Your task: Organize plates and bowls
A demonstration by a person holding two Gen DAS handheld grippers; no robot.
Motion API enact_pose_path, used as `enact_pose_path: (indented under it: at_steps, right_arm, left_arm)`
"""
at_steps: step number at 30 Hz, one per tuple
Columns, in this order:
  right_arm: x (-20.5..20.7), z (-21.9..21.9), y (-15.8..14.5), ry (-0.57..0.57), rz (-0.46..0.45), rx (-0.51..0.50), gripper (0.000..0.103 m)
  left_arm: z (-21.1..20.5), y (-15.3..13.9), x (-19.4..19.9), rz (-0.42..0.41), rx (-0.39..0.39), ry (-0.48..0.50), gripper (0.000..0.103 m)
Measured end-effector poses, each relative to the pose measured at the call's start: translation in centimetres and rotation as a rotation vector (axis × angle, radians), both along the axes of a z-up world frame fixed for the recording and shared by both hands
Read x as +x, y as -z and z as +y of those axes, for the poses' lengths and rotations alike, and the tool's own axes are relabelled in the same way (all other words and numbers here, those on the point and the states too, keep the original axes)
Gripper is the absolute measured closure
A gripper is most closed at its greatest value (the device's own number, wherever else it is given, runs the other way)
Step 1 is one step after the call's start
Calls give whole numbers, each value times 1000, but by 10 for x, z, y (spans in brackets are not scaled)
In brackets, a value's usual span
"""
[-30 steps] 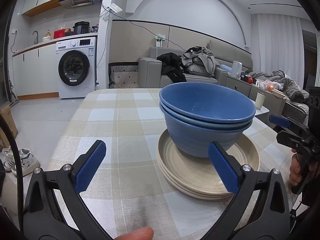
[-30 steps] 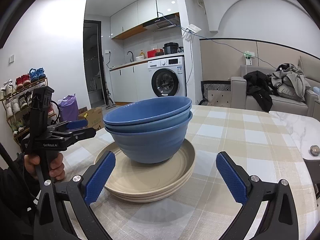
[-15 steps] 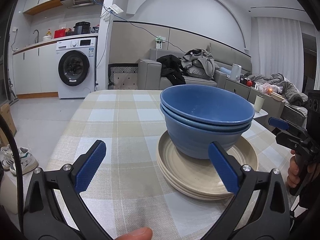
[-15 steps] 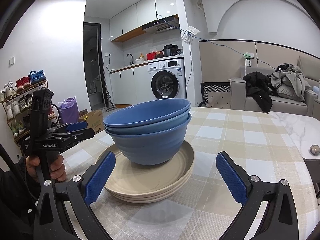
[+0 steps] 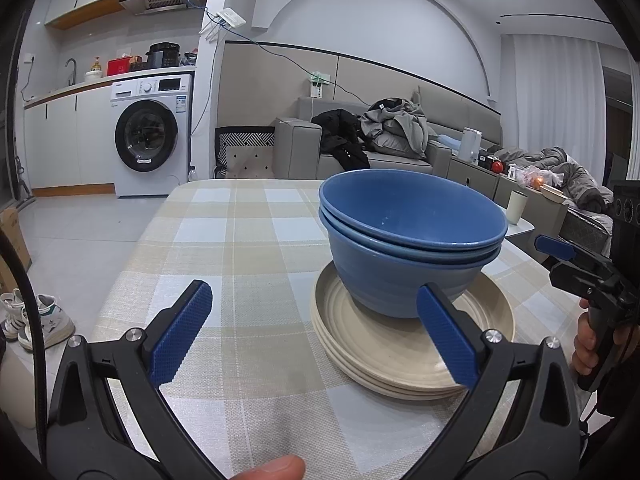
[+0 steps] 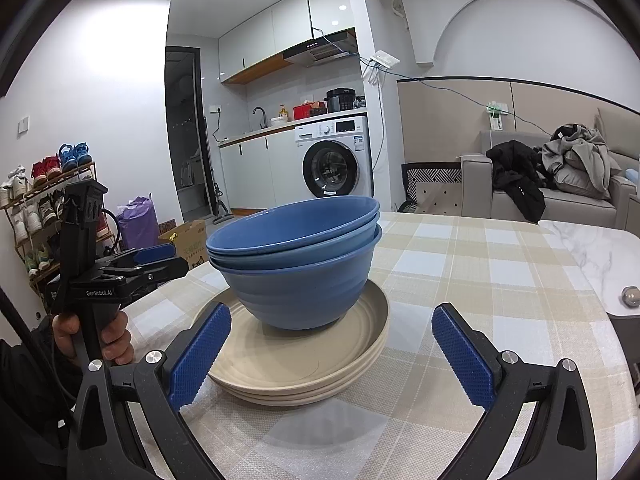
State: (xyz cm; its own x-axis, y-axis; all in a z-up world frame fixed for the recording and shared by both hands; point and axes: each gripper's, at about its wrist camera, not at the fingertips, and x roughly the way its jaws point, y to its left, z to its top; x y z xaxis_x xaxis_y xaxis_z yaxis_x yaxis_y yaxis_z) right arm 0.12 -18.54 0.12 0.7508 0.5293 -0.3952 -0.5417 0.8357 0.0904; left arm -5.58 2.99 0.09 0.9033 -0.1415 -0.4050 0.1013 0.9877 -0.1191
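Observation:
A nested stack of blue bowls [image 5: 408, 240] [image 6: 298, 268] rests on a stack of beige plates [image 5: 384, 356] [image 6: 320, 368], on a checked tablecloth [image 5: 240, 264]. My left gripper [image 5: 312, 328] is open, held short of the stack, its right pad in front of the plate rim. Nothing sits between its fingers. My right gripper [image 6: 330, 346] is open too, facing the stack from the other side and a little back from it. Each gripper shows in the other's view, held by a hand: the right gripper [image 5: 580, 264] and the left gripper [image 6: 132, 268].
A white cup [image 5: 518, 207] stands on a marble side table [image 6: 596, 252] beyond the table's edge. A washing machine [image 5: 150, 140], a sofa with clothes [image 5: 380, 136], a shoe rack [image 6: 44, 204] and a cardboard box [image 6: 188, 236] surround the table.
Both grippers have drifted only slightly; the stack sits a touch lower in the left view. Both stay open and the bowls and plates have not moved.

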Motion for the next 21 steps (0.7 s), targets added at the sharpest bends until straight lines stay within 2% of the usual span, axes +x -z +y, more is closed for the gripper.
enact_pose_path:
  at_steps: [21]
  right_arm:
    - [0,-1,2,-3,1,2,0]
  left_arm:
    - [0,3,1,-1,0,0,1]
